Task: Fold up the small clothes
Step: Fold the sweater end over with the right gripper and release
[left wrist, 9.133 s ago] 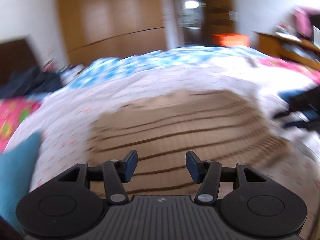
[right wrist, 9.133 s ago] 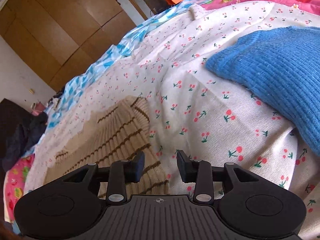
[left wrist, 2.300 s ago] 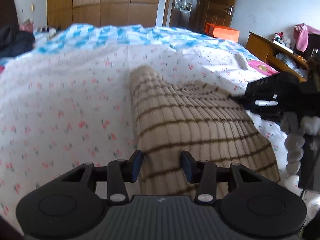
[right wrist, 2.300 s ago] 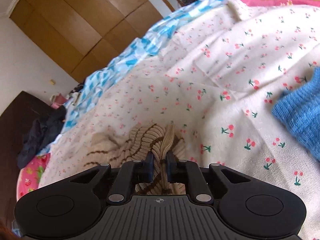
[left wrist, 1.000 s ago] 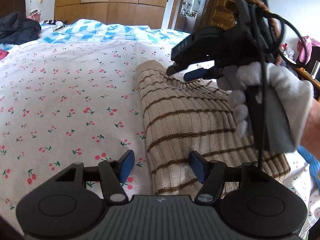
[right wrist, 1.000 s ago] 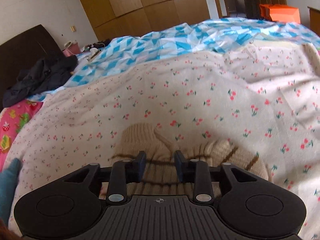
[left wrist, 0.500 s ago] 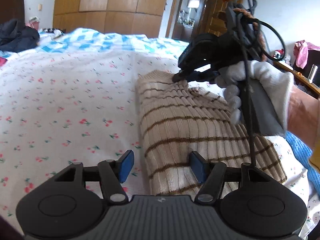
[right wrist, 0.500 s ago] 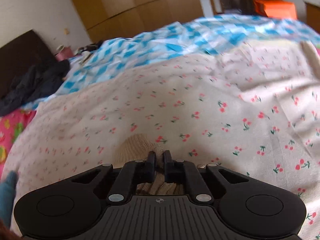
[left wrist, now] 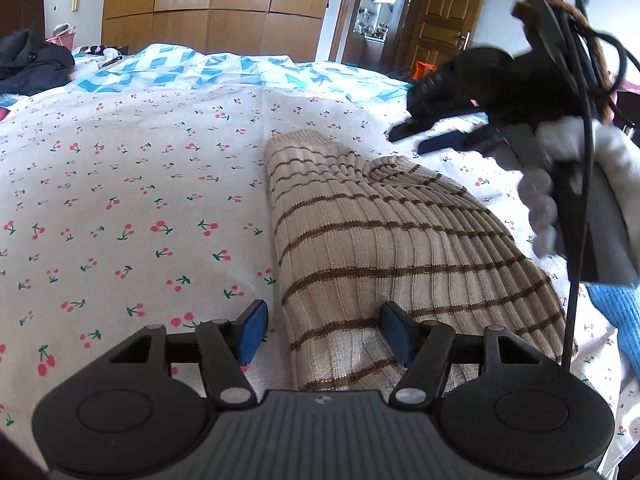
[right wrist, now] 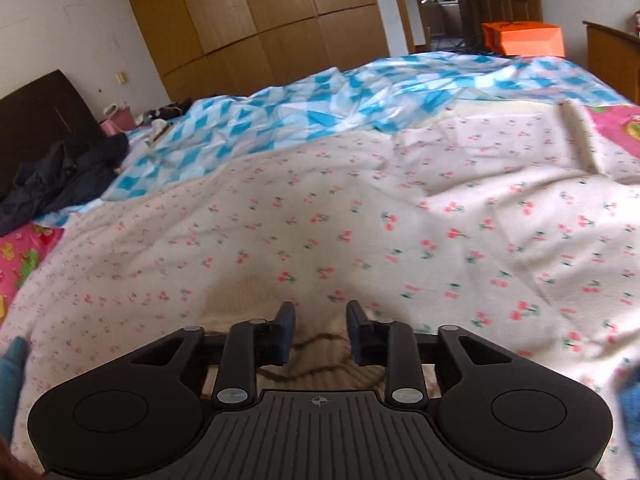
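A beige ribbed sweater with brown stripes (left wrist: 380, 240) lies folded into a long strip on the cherry-print sheet (left wrist: 140, 200). My left gripper (left wrist: 324, 330) is open and straddles the sweater's near end, its left pad over bare sheet. The right gripper (left wrist: 416, 138), held by a white-gloved hand (left wrist: 580, 152), hovers beyond and to the right of the sweater's far end without touching it. In the right wrist view the right gripper (right wrist: 320, 330) has its jaws opening. The sweater's end (right wrist: 240, 300) lies under them, and no pad presses on it.
A blue knit garment (left wrist: 616, 312) lies at the right edge. A blue-and-white checked quilt (right wrist: 320, 120) covers the far half of the bed. Dark clothes (right wrist: 60, 176) are heaped by the headboard. An orange box (right wrist: 524, 38) stands near the door.
Half a second ago the right gripper was shut on the sweater's far end. It has let go, opened and pulled up and off to the right. The left gripper stayed put.
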A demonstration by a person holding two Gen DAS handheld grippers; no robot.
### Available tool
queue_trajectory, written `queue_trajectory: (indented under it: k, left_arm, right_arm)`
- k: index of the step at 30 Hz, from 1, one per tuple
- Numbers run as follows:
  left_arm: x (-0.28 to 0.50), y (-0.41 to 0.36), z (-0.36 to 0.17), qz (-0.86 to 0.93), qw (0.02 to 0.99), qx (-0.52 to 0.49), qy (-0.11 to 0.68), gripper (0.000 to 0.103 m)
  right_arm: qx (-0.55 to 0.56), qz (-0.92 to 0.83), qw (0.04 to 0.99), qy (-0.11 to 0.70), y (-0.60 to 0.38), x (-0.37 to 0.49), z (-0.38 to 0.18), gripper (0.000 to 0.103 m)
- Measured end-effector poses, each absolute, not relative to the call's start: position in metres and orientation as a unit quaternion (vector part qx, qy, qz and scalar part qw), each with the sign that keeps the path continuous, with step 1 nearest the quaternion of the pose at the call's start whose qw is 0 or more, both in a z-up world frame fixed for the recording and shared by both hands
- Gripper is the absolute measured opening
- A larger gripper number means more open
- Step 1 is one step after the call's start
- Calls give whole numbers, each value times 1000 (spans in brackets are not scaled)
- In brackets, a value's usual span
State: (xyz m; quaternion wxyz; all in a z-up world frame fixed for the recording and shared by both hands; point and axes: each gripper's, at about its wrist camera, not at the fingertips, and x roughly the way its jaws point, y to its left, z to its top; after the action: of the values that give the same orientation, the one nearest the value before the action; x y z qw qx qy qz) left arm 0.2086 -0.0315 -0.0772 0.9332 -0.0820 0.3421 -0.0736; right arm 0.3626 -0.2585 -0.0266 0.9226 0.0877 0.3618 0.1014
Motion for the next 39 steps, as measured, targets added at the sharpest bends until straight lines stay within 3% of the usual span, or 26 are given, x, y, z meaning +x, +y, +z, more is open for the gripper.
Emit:
queue_trajectory:
  k: [4,8,10,11,12,15,19,24,31,39]
  left_arm:
    - [208,-33,-78,-73,934,-79,341,67]
    - [209,-33,-78,-74,934,-79,341,68]
    - [209,-34,-78,-75,934,-78,340,68]
    - [208,-34,-78,-75,934,-77,340,68]
    - [208,-34,-78,-76,934,-77,339,68]
    - [208,-32,-77,-76,934,-80,339,68]
    - [203,-31,-72,-75,941,-86,320,67]
    - [209,-34,-80,-77,935,-83,337,69]
    - [207,-33,-77,-74,934,-81,339,69]
    - [197,-33,-73,-66,935,-75,339,69]
  right_arm:
    - [75,89,917,381,-257,367,-45,34]
    - [21,102,921,377,-238,369,-50,46]
    - [-21,95,924,370,-227,371,-53,46]
    - [-33,90,923,372,-224,372,-55,43]
    - [-37,91,920,379,-223,375,-57,31]
    - [-24,89,923,373,-230,372,-52,17]
    - [74,63,934,343,-268,364,-34,15]
    - [126,32,914,384,-288,377,-68,15]
    - [122,49,922,363,-283,364,-50,27]
    - [103,94,938,319,-288,288,-19,32]
